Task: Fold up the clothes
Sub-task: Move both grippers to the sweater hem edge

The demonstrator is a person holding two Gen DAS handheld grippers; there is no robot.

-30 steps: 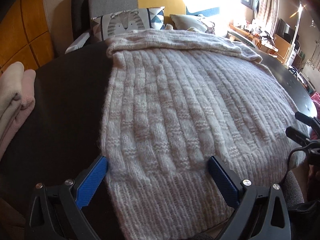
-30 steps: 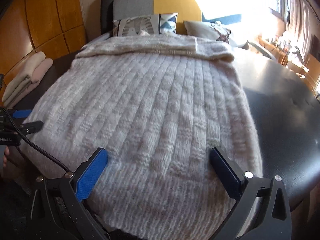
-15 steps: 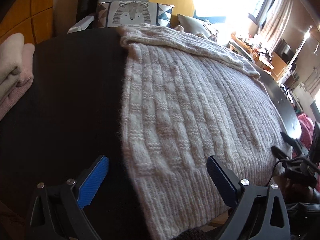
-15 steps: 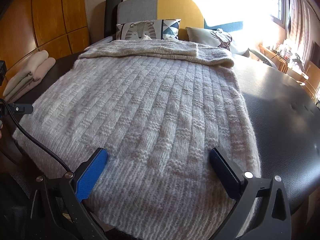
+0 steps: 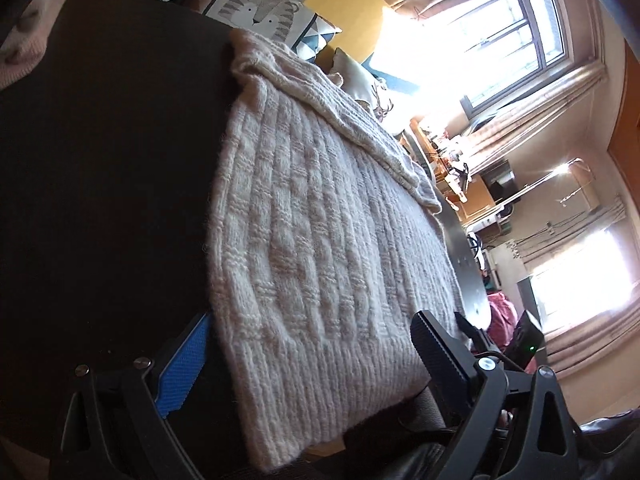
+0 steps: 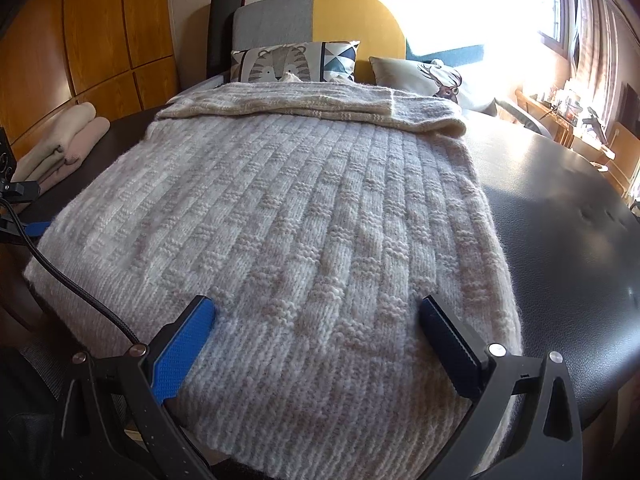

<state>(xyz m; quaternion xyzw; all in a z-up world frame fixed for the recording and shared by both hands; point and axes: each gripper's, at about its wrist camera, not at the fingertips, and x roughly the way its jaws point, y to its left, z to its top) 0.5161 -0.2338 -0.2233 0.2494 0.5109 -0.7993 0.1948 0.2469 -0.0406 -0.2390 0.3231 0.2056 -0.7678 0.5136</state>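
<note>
Sweater (image 6: 304, 216), a pale chunky knit in ribbed blocks, lies flat across the dark round surface (image 6: 560, 216), its ribbed hem draped over the near edge at six o'clock; in the right wrist view the right claw (image 6: 318, 322) hangs just above that hem, its fingers spread wide with nothing pinched, the blue pad (image 6: 182, 350) at eight o'clock and the dark pad at four o'clock; the left claw's tip and its black cable (image 6: 76, 296) show at the nine o'clock edge, beside the sweater's left side. In the left wrist view, rolled so the room tilts, the left claw (image 5: 308, 350) straddles the sweater's (image 5: 320, 248) near left corner; its jaws are closing yet stand wide, the knit between them but the pads not pressing on it, though whether the blue pad (image 5: 182, 368) brushes the knit's edge is hard to tell at this angle. Farther off, toward twelve o'clock, a band of the knit is folded back over the body of the sweater; at ten o'clock a stack of folded beige and pink clothes (image 6: 64, 146) sits on the surface, well apart from the sweater. Beyond the surface stand a tiger cushion (image 6: 294, 62), a deer cushion (image 6: 424, 78) and a grey and yellow headboard (image 6: 320, 18); a bright window (image 5: 512, 36) lies past them.
</note>
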